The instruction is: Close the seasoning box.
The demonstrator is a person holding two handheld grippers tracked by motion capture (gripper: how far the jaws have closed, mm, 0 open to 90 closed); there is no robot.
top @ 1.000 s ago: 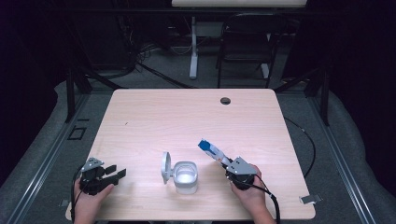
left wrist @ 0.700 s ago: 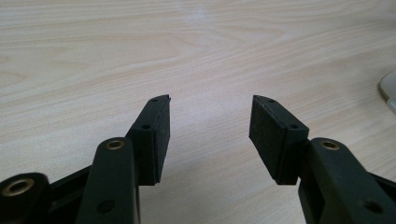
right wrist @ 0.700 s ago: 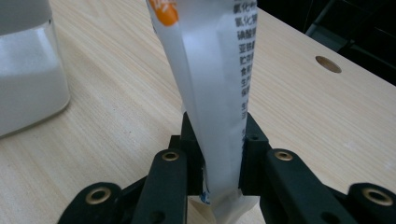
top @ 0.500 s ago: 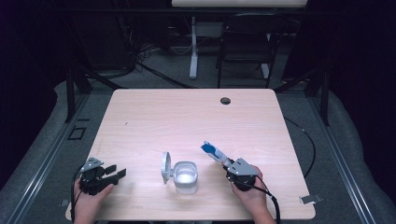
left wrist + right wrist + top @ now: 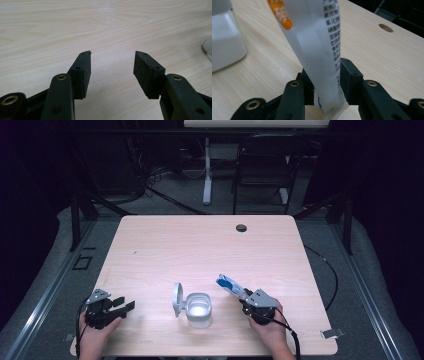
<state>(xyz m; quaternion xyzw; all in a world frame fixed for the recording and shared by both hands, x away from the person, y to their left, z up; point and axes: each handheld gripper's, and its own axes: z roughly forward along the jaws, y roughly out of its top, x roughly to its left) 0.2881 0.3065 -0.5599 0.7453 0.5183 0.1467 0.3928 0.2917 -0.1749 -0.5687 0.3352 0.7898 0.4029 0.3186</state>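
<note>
The sachet [image 5: 317,50] stands between the right gripper [image 5: 325,80] jaws, just right of the open white container [image 5: 198,309] near the table [image 5: 210,250] front edge. The jaws have just been opening, so the grip looks loosened (probably letting go). It's translucent white with orange and blue print. The left gripper [image 5: 112,72] sits open, empty.

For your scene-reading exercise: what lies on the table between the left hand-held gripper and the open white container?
Nothing: in the high view, only bare wooden table separates the left hand-held gripper from the white container, whose flipped-up lid faces that side.
</note>
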